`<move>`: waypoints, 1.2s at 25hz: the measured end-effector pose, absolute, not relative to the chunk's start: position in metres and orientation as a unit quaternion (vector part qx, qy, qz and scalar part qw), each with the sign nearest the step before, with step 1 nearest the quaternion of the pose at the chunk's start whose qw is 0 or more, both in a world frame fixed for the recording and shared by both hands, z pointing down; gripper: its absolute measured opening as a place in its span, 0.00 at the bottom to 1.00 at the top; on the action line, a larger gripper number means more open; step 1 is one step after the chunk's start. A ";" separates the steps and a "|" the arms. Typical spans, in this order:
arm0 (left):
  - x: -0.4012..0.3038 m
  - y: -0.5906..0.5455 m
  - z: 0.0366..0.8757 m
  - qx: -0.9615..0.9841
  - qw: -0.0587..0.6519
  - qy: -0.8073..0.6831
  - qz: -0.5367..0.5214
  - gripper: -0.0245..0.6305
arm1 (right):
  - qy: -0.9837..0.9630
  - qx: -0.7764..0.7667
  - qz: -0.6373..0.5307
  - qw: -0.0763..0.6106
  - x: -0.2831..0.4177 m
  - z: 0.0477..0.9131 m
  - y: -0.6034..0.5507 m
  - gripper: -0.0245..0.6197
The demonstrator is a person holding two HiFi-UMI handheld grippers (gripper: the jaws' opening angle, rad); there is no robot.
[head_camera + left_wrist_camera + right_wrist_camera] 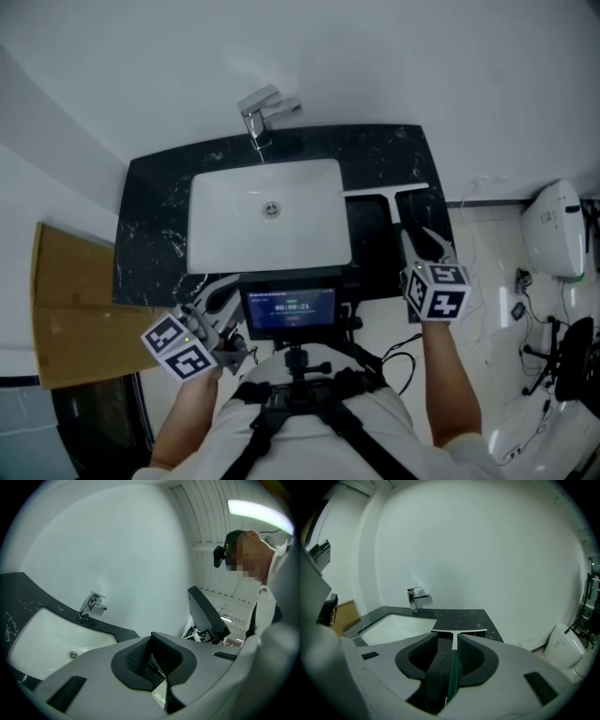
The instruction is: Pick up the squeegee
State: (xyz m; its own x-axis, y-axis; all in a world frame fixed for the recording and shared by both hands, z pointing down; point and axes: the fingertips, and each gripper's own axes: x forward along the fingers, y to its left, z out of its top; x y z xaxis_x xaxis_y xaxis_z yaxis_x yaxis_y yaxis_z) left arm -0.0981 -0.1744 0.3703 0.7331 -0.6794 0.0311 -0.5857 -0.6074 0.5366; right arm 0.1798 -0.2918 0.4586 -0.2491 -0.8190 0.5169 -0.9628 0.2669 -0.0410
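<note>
We have the squeegee (386,193) flat on the black counter (150,216) right of the sink (225,225), handle between the parted jaws of right gripper (448,641), left gripper (149,657) jaws together by the counter's front.

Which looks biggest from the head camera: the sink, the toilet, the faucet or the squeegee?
1. The sink, by far.
2. The toilet, though it sits farther off, down on the floor.
3. The squeegee and the faucet look too alike to rank. The squeegee is longer but much thinner.
</note>
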 end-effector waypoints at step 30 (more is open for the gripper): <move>-0.108 -0.177 0.368 0.882 0.261 -0.381 -0.089 0.03 | -0.753 0.567 0.206 0.262 0.185 0.528 -0.319 0.33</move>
State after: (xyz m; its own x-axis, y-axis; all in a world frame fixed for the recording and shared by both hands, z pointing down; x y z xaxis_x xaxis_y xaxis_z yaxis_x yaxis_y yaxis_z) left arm -0.1083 -0.1766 0.3682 0.6934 -0.7193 0.0427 -0.6268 -0.5728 0.5283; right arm 0.1848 -0.3189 0.5279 -0.2190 -0.7464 0.6285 -0.9625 0.2709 -0.0137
